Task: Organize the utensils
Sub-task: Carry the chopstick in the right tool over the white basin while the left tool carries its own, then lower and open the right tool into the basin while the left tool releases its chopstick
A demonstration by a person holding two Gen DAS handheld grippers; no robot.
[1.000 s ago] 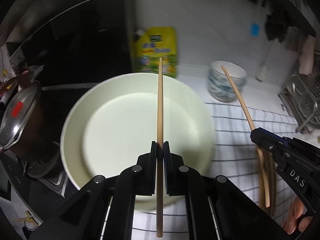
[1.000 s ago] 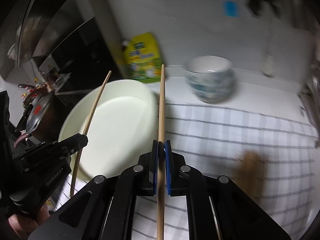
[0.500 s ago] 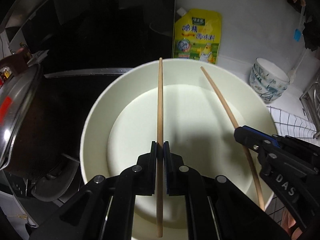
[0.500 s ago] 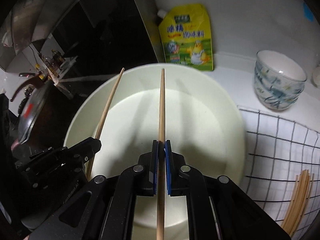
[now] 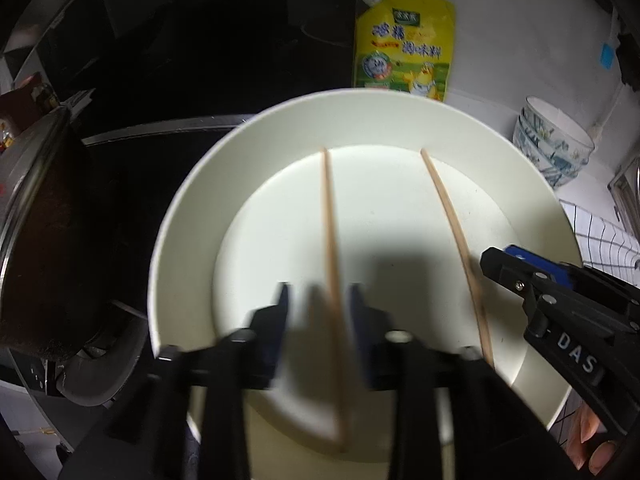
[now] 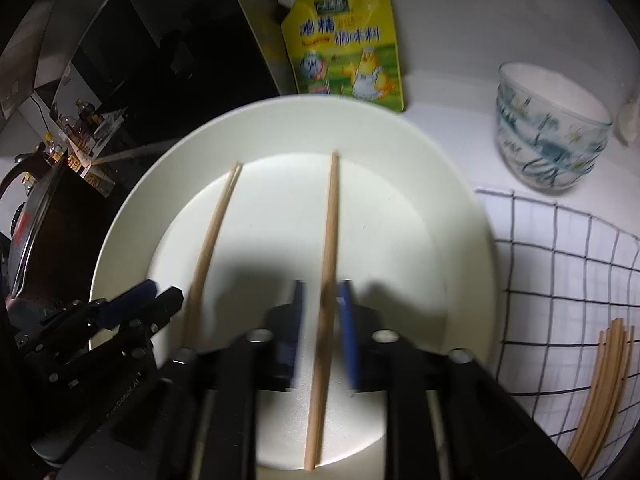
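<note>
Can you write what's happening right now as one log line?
left hand-held gripper: opening, chopstick between | right hand-held gripper: opening, second chopstick between | under both: white plate

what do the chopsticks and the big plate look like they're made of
Chopsticks: pale wood or bamboo, judging by the matte tan colour; no grain is visible. Plate: probably glazed ceramic, possibly melamine, with a smooth, softly shiny cream-white surface.

Pale wooden chopsticks (image 6: 326,264), matt, smooth, bare grain look. White plate (image 5: 188,216) glazed ceramic-ish, soft sheen. Yellow pouch (image 6: 348,46) shiny printed plastic. Stacked bowls (image 6: 548,136) glossy, blue pattern on white. Checked cloth (image 6: 560,264) woven, matt. Pot lid (image 5: 28,184) polished metal rim. Gripper bodies matt black plastic, pads (image 6: 346,332) blue, rubbery.
</note>
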